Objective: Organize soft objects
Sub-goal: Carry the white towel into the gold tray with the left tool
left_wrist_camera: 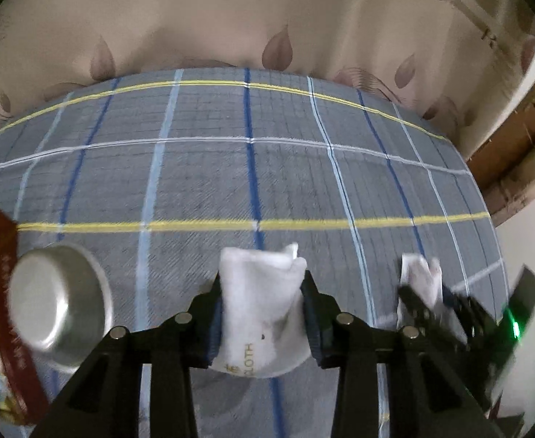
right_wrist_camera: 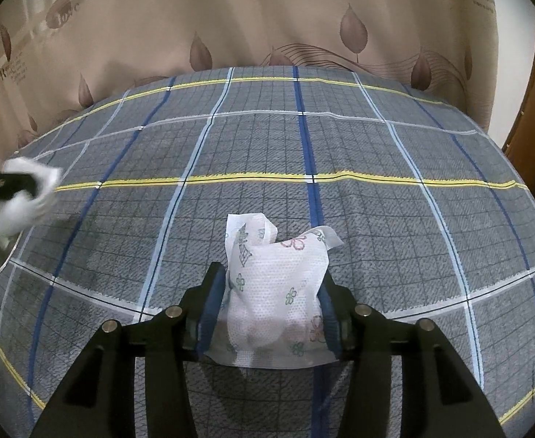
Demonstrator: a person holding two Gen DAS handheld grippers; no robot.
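1. While both soft items hang above the grey plaid bedsheet (right_wrist_camera: 377, 153), neither is put away yet.
2. Left gripper (left_wrist_camera: 262, 292) clenches a white fluffy cloth (left_wrist_camera: 260, 292), right of the steel bowl (left_wrist_camera: 59, 306).
3. Right gripper (right_wrist_camera: 272, 292) grasps a flower-printed white wipe (right_wrist_camera: 278, 281), farther right of that bowl.

There were two soft items: one plain white cloth pouch (left_wrist_camera: 258, 303) and one flower-printed white wipe (right_wrist_camera: 278, 299). One steel bowl (left_wrist_camera: 61, 306) stood there, and two tools: left (left_wrist_camera: 262, 310), right (right_wrist_camera: 272, 306).
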